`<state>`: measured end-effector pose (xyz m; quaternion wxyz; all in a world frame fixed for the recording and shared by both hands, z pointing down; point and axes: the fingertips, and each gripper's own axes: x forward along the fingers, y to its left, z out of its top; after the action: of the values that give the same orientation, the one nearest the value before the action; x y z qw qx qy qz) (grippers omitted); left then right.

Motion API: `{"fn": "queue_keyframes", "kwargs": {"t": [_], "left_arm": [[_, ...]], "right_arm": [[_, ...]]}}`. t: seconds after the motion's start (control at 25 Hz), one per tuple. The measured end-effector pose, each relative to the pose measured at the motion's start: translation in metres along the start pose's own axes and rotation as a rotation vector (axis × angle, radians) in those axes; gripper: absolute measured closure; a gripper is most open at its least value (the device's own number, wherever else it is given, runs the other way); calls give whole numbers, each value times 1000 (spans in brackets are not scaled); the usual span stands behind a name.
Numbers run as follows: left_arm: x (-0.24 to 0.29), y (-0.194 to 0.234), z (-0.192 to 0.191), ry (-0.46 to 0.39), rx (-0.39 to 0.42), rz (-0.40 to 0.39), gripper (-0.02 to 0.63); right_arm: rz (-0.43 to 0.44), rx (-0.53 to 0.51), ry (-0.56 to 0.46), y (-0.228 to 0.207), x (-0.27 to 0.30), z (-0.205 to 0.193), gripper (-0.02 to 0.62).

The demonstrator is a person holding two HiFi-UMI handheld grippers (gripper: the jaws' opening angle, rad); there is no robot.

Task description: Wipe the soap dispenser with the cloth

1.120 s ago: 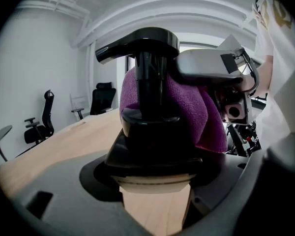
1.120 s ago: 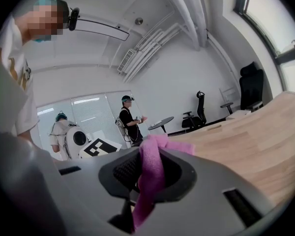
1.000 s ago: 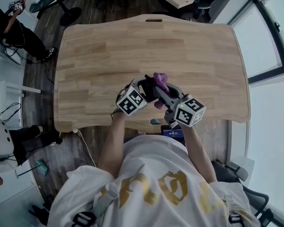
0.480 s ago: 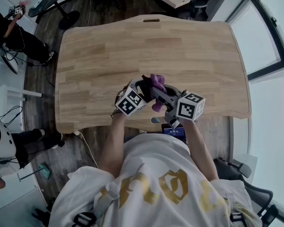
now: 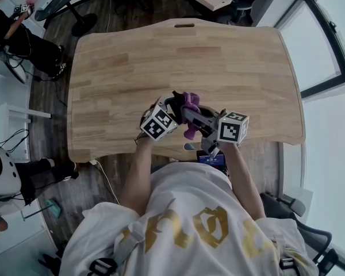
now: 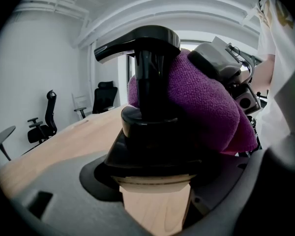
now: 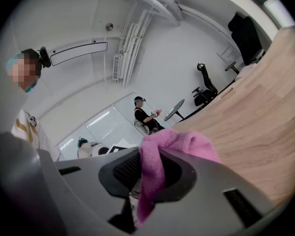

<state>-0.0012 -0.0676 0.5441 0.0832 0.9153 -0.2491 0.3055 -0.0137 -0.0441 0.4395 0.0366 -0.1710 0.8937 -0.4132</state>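
The left gripper (image 6: pixel 155 178) is clamped on the dispenser (image 6: pixel 150 107). The dispenser's pale wood-look body sits between the jaws, and its black pump rises just ahead of them. The right gripper (image 7: pixel 150 181) is closed on the purple cloth (image 7: pixel 179 144), with one fold pinched between its jaws and the rest bunched past the tips. That bunch presses against the pump's neck on the side away from the spout. Both grippers meet tip to tip over the near part of the table (image 5: pixel 132 56).
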Motion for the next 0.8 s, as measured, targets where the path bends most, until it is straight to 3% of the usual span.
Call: {"fn": "queue_keyframes", "kwargs": {"t": [0.8], "left_arm": [[4, -5, 5, -5, -1, -13, 249]], "right_arm": [[65, 14, 17, 11, 1, -11, 543]]}}
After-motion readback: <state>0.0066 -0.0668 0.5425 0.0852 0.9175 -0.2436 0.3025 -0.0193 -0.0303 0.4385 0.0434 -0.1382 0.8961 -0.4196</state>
